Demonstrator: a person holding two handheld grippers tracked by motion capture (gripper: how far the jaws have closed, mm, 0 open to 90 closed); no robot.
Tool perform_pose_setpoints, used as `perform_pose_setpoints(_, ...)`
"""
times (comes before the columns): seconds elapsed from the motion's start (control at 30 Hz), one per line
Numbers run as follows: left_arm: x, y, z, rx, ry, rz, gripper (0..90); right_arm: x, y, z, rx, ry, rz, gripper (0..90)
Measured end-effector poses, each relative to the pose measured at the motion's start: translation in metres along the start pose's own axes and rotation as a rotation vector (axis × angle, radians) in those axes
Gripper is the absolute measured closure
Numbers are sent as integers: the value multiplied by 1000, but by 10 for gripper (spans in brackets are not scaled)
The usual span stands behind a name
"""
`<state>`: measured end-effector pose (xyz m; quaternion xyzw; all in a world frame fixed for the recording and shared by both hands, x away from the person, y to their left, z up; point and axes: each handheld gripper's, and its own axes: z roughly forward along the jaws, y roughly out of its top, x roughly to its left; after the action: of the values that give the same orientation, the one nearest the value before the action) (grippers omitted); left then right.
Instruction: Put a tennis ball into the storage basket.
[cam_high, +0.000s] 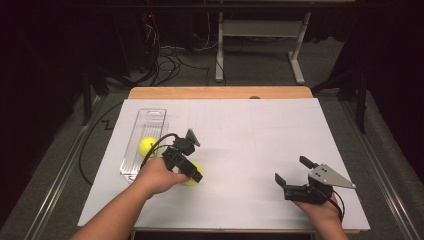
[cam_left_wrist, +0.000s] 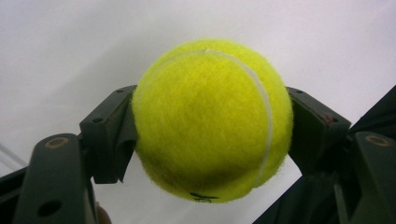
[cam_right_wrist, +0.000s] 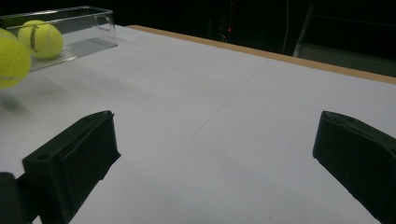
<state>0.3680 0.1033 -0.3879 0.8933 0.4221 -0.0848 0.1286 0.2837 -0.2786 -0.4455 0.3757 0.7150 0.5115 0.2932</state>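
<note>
Counted on the white table: 2 yellow tennis balls, 1 of them inside the clear plastic tray as the tray ball, 1 as the held ball between black jaws. Also 1 clear tray, 2 grippers, left gripper and right gripper, 2 hands.

A desk with a white top and a light wooden far edge stands on grey carpet. Metal rails run along the floor on the desk's left and right sides. Beyond the far edge, a white frame with two legs on flat feet rests on the carpet, and a tangle of dark cables lies to its left. The far part of the room and both sides are dark; black stands rise at left and right. Light falls mainly on the desk top.
</note>
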Motion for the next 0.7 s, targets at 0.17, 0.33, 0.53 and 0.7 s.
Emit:
perform_pose_setpoints(0.17,5,-4,-4,0,-6,-16,267,1,0,0,-23,0,3,3)
perform_pose_setpoints(0.33,7,-8,-7,15,13,-18,267,3,0,0,-21,2,-20,2)
perform_pose_setpoints(0.53,9,-9,-14,35,23,-19,267,6,0,0,-24,14,-29,2)
perform_pose_setpoints(0.7,8,-9,-19,51,38,-8,268,6,0,0,-24,20,-23,2)
